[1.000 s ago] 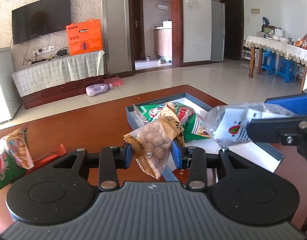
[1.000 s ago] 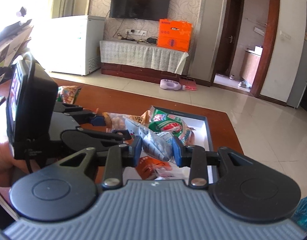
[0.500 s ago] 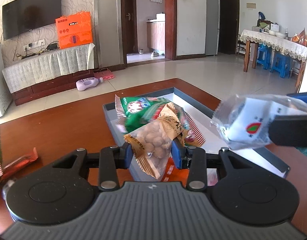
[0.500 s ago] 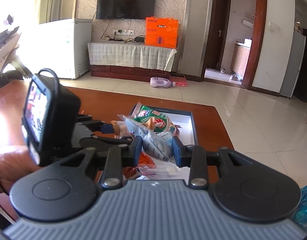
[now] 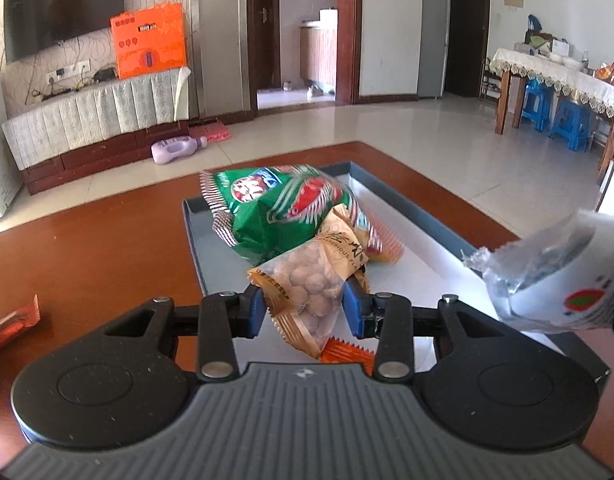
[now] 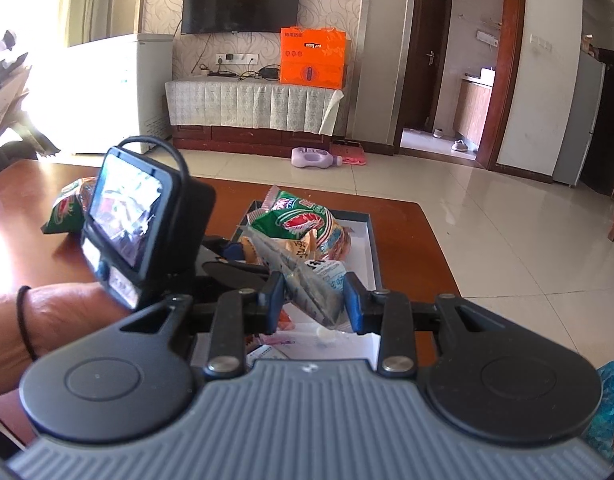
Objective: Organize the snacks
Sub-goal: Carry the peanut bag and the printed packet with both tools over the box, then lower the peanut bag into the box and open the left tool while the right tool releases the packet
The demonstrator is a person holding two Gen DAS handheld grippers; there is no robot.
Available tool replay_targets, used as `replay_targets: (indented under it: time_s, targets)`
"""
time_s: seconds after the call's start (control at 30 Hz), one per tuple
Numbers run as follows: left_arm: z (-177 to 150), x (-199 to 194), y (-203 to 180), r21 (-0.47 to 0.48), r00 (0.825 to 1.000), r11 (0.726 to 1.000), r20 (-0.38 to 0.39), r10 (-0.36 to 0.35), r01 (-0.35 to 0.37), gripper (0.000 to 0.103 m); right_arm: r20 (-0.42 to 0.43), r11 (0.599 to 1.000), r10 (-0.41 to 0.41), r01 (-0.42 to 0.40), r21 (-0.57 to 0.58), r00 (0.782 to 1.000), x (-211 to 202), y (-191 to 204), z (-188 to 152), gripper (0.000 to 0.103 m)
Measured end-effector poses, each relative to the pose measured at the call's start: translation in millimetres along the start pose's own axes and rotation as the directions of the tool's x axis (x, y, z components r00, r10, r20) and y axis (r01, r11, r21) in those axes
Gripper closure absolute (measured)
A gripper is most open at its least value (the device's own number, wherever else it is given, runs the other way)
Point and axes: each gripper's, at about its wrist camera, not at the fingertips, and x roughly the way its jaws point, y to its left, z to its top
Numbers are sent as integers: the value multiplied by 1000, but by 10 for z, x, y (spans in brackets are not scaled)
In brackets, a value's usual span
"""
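My left gripper is shut on a clear and tan bag of round nuts, held over the near end of a grey tray with a white floor. A green snack bag lies in the tray behind the nuts, with an orange packet under them. My right gripper is shut on a clear bag with a white label, above the same tray. That bag also shows at the right edge of the left wrist view. The left gripper's camera block sits left of it.
The tray rests on a brown wooden table. An orange-red packet lies at the left edge, and another green bag sits on the table beyond the left gripper. A person's wrist shows at the left. Tiled floor lies past the table.
My left gripper has carried the nut bag to the right and a little down, from beside the tray to over it. The right gripper with its clear bag has stayed almost still.
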Motion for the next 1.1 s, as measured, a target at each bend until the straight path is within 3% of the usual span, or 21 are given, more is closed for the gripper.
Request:
replay_targets:
  time_s: [0.33,0.87,1.1]
  targets:
    - [14,-7,39,7,1000,1000,7,-7,7,57,-2,1000,-4,4,8,1000,54,24,48,68]
    - [-156,-479,97,49,996,998,72,-52,49,51,-9,1000,-15,15,20,1000,148,55,-33,69]
    - [-253,-566,149,62,998,997,47,-37,34,51,-25,1000,-9,10,21,1000,202,52,-33,69]
